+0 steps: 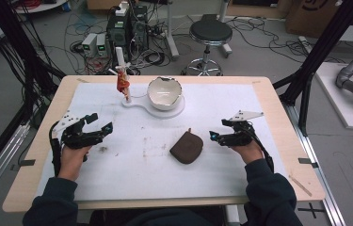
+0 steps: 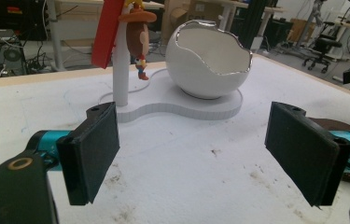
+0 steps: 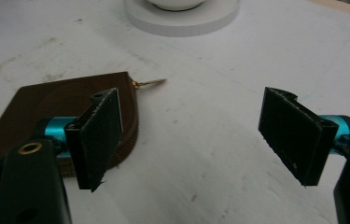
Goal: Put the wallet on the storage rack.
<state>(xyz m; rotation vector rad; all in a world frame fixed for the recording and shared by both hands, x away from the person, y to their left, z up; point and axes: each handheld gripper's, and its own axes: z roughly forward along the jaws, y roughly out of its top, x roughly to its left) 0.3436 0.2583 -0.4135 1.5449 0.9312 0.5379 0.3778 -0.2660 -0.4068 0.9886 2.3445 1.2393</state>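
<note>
Pouch [image 1: 186, 148], brown leather, zipped, lying flat on the white mat [image 1: 132, 174] near the middle of the tabletop [image 1: 47, 113], just left of the right tongs [image 1: 216, 137]. Right tongs: jaws spread wide, empty, resting low. Left tongs [image 1: 102, 128]: jaws likewise wide apart, empty, well apart from the pouch. Behind: white eggshell-shaped bowl [image 1: 164, 93] on a white stand [image 1: 164, 112], with a small figurine [image 1: 123, 83] hanging on its post.
</note>
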